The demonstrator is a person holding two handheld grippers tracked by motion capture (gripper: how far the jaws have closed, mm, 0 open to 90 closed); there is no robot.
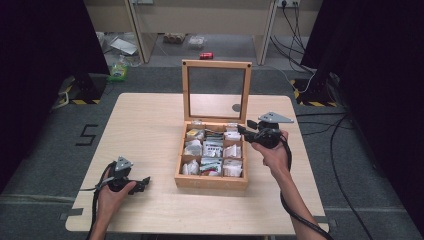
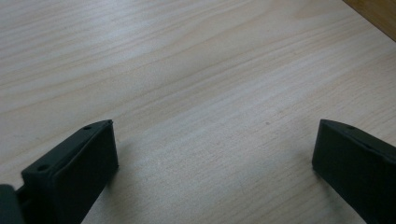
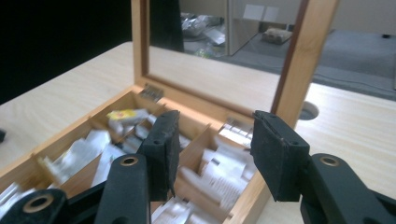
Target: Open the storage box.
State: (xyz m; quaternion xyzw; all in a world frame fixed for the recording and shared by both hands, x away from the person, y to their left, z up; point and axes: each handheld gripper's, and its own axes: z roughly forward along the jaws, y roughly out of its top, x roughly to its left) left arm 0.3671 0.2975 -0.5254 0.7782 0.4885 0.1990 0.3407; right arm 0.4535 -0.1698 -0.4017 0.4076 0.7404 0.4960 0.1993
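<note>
A wooden box (image 1: 211, 182) with several compartments of white packets (image 1: 214, 149) stands on the table's middle right. Its glass-paned lid (image 1: 216, 63) is upright at the back. My right gripper (image 1: 242, 129) hangs over the box's back right corner, tips pointing left. In the right gripper view it (image 3: 215, 135) is open above the packets (image 3: 224, 175), with nothing between the pads; a yellow packet (image 3: 126, 115) lies in a far compartment. My left gripper (image 1: 145, 182) rests on the table at the front left, apart from the box. Its jaws (image 2: 215, 144) stand wide open over bare wood.
The light wooden table (image 1: 145, 125) has a round cable hole (image 1: 236, 107) behind the lid's right post. Bare tabletop stretches left of the box. Beyond the table, a red can (image 1: 206, 55), bags and cables lie on the floor. Black curtains flank both sides.
</note>
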